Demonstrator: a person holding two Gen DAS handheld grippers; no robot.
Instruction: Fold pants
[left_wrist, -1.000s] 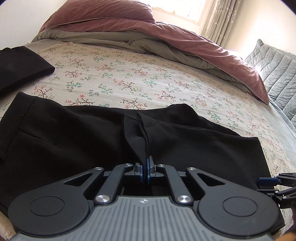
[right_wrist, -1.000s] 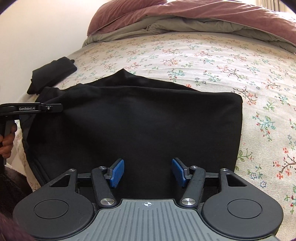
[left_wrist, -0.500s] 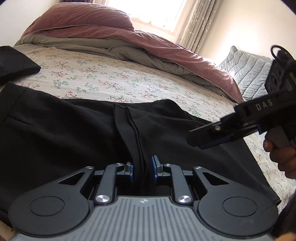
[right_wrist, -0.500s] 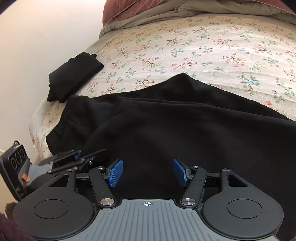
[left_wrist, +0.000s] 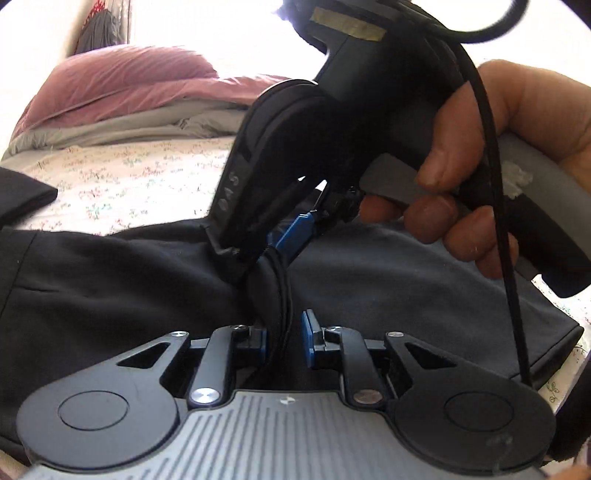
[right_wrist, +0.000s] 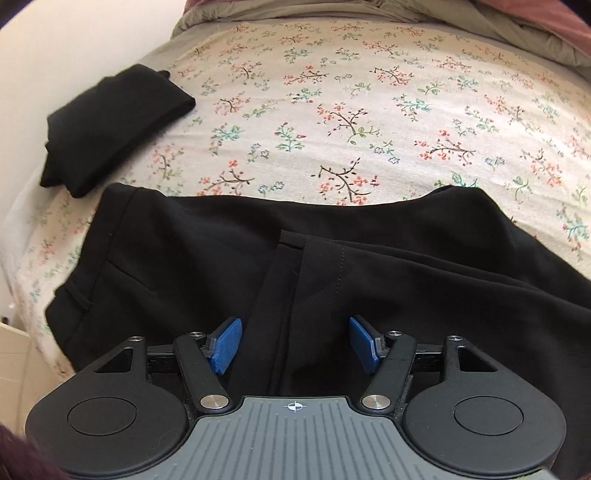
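Black pants (right_wrist: 207, 266) lie folded on the floral bed sheet, waistband to the left, also in the left wrist view (left_wrist: 110, 280). My left gripper (left_wrist: 284, 339) has its jaws a little apart with a raised ridge of the pants' fabric between them. My right gripper (right_wrist: 293, 341) is open wide, its blue pads (right_wrist: 225, 343) either side of the same ridge. In the left wrist view the right gripper (left_wrist: 295, 236) hangs just above and ahead of the left one, held by a hand (left_wrist: 480, 206).
A second folded black garment (right_wrist: 110, 125) lies at the bed's left edge. A maroon and grey duvet (left_wrist: 122, 96) is heaped at the far side. The floral sheet (right_wrist: 369, 110) stretches beyond the pants.
My left gripper has opened from shut on the fabric ridge. My right gripper has swung left over the pants to just above the left gripper, staying open.
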